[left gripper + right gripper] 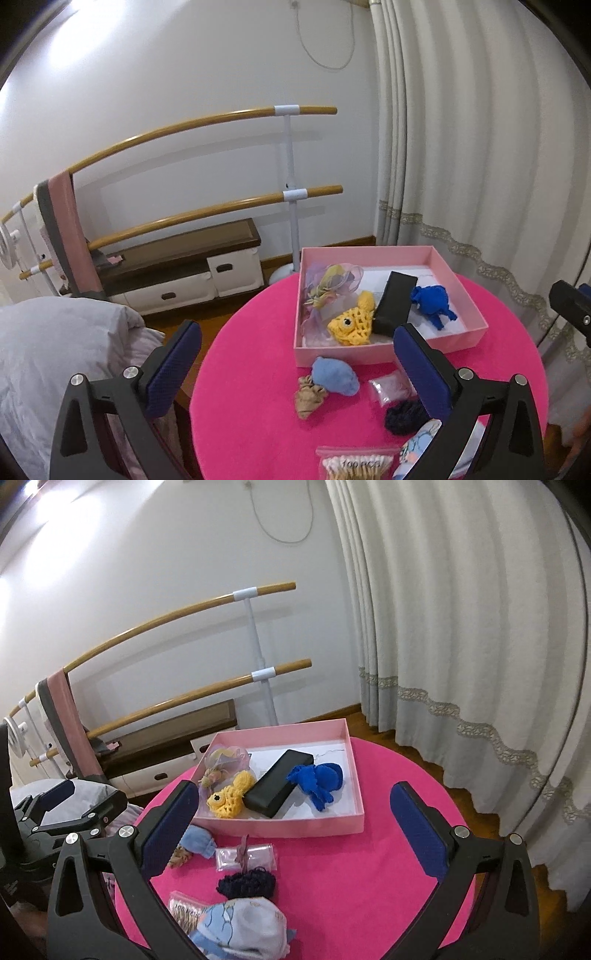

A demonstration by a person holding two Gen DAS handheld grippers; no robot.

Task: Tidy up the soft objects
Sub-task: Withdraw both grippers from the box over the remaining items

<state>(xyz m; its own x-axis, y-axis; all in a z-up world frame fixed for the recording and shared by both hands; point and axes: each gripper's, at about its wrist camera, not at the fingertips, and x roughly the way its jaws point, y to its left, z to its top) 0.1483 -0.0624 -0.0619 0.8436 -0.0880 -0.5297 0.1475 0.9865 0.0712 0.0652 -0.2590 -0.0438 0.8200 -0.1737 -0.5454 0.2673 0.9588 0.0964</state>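
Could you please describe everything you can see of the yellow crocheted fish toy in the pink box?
The yellow crocheted fish looks like open-mesh yarn with one black eye on a pale ring and a tail pointing toward the far wall. It lies flat in the pink box near the front wall, between a pastel organza pouch on its left and a black case on its right, apparently touching both. No gripper holds it.

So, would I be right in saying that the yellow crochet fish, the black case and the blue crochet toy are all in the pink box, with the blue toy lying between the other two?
Not quite: the black case lies in the middle, between the yellow crochet fish and the blue crochet toy. All three are indeed in the pink box, as the right wrist view shows.
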